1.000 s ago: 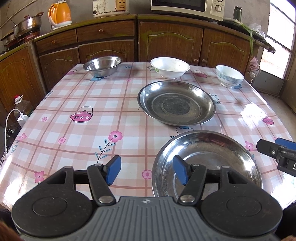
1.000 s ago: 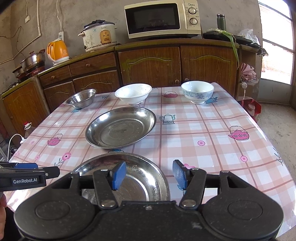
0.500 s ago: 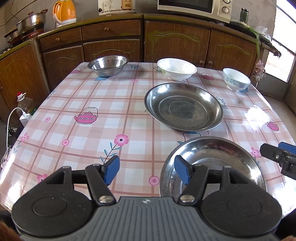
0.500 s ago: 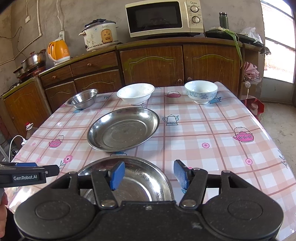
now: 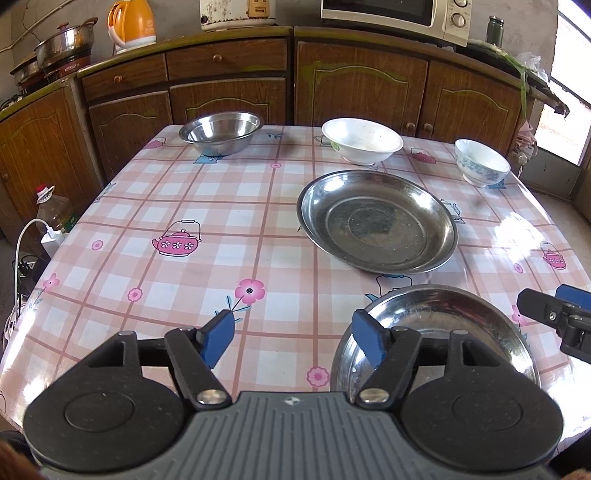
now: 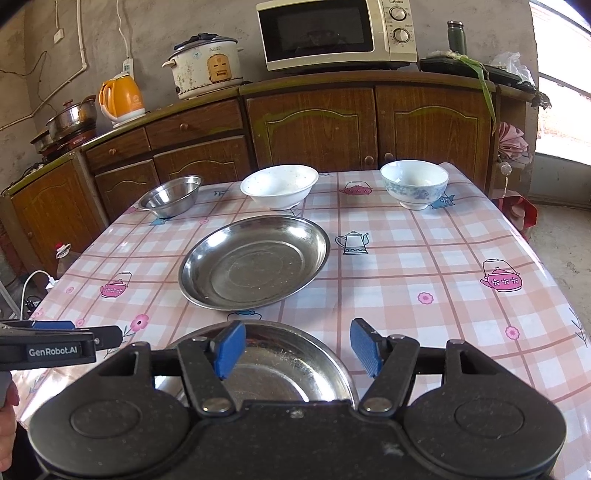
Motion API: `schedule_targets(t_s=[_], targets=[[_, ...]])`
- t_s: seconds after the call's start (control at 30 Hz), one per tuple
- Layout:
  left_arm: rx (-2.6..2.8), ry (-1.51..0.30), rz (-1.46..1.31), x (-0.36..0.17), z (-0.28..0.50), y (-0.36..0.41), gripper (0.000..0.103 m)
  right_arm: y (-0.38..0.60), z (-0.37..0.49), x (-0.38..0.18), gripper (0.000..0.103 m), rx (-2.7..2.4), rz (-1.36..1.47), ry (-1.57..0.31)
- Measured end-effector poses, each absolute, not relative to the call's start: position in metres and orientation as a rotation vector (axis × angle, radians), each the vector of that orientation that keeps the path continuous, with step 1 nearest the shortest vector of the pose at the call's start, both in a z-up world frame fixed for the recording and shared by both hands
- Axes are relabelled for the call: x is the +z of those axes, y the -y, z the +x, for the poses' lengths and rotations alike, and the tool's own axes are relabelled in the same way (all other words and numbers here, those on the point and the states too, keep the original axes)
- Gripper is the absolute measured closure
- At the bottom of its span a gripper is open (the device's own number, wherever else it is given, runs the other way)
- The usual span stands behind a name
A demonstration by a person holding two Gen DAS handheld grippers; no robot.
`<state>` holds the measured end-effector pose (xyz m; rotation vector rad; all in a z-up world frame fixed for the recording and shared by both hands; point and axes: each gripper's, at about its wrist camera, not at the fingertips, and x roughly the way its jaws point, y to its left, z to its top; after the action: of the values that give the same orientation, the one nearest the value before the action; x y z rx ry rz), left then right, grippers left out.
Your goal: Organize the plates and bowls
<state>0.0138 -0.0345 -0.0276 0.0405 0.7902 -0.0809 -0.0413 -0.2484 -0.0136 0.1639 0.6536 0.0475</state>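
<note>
A near steel plate (image 5: 443,321) (image 6: 288,365) lies at the table's front edge. A second steel plate (image 5: 376,221) (image 6: 255,262) lies in the middle. At the back stand a steel bowl (image 5: 221,133) (image 6: 171,197), a white bowl (image 5: 362,142) (image 6: 279,184) and a blue-patterned bowl (image 5: 482,160) (image 6: 413,181). My left gripper (image 5: 295,338) is open and empty, left of the near plate. My right gripper (image 6: 297,345) is open and empty, above the near plate's right part.
The table (image 5: 184,206) has a pink checked cloth. Wooden cabinets (image 6: 314,125) stand behind it with a microwave (image 6: 332,33), a rice cooker (image 6: 203,66) and an orange kettle (image 6: 122,98). A bottle (image 5: 51,210) and a charger stand on the floor at the left.
Both grippers have drawn back and risen a little, so the table looks farther away. Both stay open. The dishes have not moved.
</note>
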Motion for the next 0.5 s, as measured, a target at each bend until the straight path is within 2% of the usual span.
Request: schedule_targets(t_s=[0.5], targets=[[-0.067, -0.802, 0.042, -0.030, 0.026, 0.032, 0.027, 0.247, -0.029, -0.017, 0.024, 0.058, 0.170, -0.665]])
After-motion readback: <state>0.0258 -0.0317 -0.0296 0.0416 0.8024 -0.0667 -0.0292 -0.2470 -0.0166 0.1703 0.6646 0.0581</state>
